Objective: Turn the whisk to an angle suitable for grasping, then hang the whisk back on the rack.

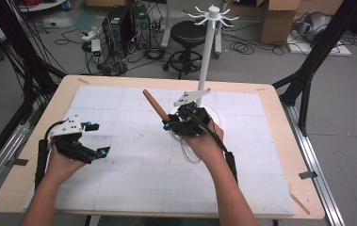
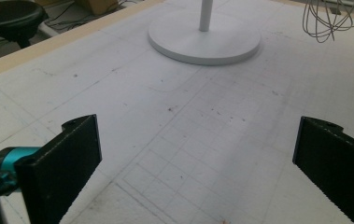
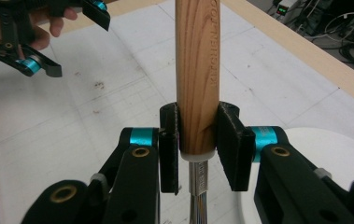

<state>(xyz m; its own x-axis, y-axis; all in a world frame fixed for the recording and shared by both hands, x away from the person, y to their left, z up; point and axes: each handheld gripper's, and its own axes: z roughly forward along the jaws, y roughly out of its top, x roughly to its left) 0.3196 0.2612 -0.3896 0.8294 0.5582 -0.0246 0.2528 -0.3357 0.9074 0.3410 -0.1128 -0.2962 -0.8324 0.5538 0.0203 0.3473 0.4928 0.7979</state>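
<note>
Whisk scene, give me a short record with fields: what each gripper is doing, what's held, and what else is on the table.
right gripper: shut on the whisk, jaws clamped on the wooden handle near its lower end
whisk: held off the table, handle tilted up and away from the person, wire loops hanging below the hand
left gripper: open, nothing between its jaws, above the mat
stand: white, round base on the mat, upright pole with hooks at the top
mat: white, gridded, covers the wooden table
</note>
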